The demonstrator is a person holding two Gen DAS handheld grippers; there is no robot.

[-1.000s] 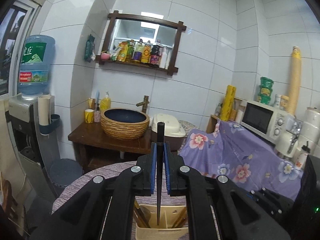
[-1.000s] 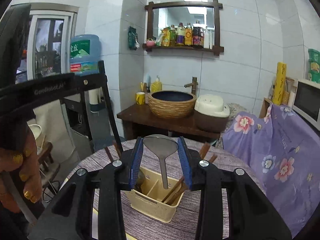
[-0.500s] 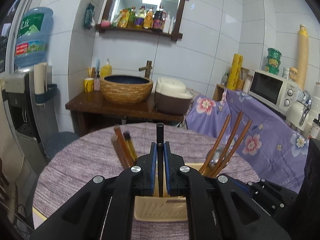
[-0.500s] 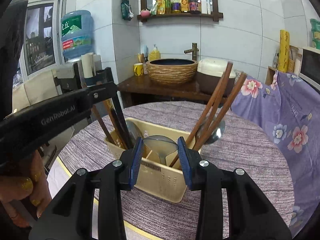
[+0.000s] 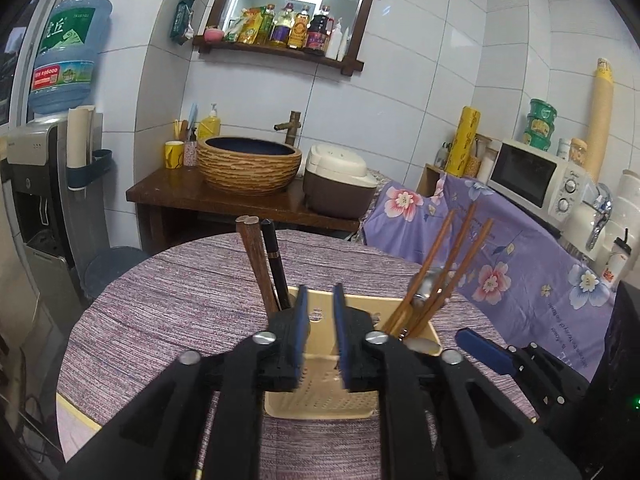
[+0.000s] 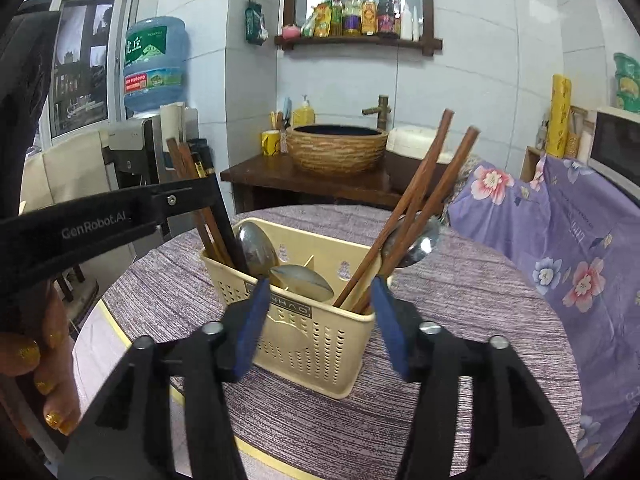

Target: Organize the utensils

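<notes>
Just before the beige utensil basket (image 6: pixel 316 332), the left gripper (image 5: pixel 319 312) and right gripper (image 6: pixel 319 312) are seen opening, nothing pinched; spoons (image 6: pixel 302 282) and chopsticks (image 6: pixel 416 204) are held inside the basket.

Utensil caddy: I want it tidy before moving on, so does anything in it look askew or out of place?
Slightly. In the cream caddy one spoon lies bowl-up, nearly flat across the middle divider. The brown chopsticks lean steeply right over another spoon. Nothing spilled or damaged.
</notes>
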